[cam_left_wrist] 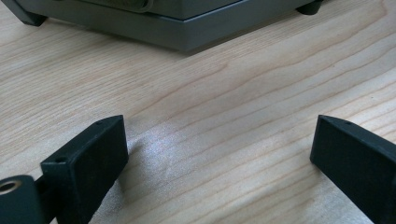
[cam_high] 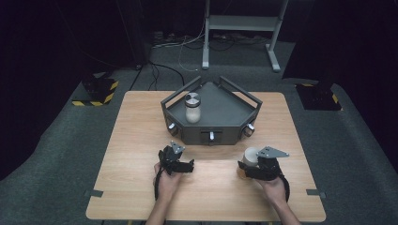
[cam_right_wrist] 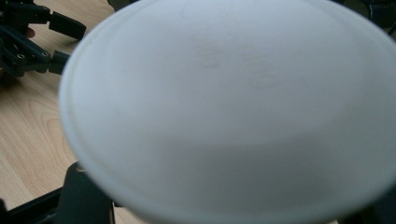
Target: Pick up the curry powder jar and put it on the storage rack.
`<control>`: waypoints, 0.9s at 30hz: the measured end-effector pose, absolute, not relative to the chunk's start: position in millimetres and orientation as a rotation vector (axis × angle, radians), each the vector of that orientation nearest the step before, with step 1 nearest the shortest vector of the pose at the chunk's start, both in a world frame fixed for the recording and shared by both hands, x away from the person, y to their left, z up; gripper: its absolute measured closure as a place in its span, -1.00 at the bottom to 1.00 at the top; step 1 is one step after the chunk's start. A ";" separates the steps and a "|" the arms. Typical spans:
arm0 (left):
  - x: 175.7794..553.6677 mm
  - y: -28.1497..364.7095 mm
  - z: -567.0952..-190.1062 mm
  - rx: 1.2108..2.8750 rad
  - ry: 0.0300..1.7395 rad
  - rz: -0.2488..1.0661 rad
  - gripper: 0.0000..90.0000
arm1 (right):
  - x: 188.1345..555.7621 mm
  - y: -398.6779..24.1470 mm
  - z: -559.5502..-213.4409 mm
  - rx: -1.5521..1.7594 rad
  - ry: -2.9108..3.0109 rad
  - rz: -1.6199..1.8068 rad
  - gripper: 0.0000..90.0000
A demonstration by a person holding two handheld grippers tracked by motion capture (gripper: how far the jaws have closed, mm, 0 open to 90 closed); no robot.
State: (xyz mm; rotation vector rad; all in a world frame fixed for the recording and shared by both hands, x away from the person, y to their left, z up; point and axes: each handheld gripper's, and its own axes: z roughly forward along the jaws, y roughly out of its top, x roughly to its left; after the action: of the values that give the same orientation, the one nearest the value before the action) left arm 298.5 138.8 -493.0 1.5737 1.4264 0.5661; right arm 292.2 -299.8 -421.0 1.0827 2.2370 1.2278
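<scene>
Holding the white cup (cam_high: pixel 250 157) near the right of the counter (cam_high: pixel 141 140), your right tongs (cam_high: pixel 256 169) are clamped on it, the jaws drawn in against its wall. In the right gripper view the cup (cam_right_wrist: pixel 224 102) sits so close that its round pale face blurs, with a dark jaw at its lower left edge. It looks like thin paper or plastic, so expect it to be very light and easy to crush: squeeze only enough to stop it slipping. The wall is probably smooth, so a grip across the middle of the body, below the rim, should hold best; the rim itself is the stiffest part but offers little to bite on.

Your left tongs (cam_high: pixel 180 165) rest near the left, well apart from the cup, jaws spread wide with only bare wood between them in the left gripper view (cam_left_wrist: pixel 219 154).

Farther off, at the middle of the counter, stands the dark grey angular tray (cam_high: pixel 225 112), railed, with knobs on its front. A jar with a silver lid (cam_high: pixel 192 108) stands upright in its left part; it looks like glass, heavier and breakable.
</scene>
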 end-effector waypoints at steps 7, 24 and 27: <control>298.5 138.8 -493.0 1.573 1.427 0.566 -0.91 | 290.4 -298.8 -421.7 1.082 2.228 1.228 -0.27; 298.5 138.8 -493.0 1.573 1.427 0.566 -0.91 | 288.8 -295.3 -418.7 1.075 2.227 1.205 -0.26; 298.5 138.8 -493.0 1.573 1.427 0.566 -0.91 | 288.9 -294.3 -417.6 1.072 2.230 1.197 -0.26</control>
State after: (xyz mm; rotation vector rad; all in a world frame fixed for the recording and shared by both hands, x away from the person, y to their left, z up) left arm 298.5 138.8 -493.0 1.5734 1.4267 0.5658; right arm 288.9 -294.3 -417.6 1.0720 2.2296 1.1971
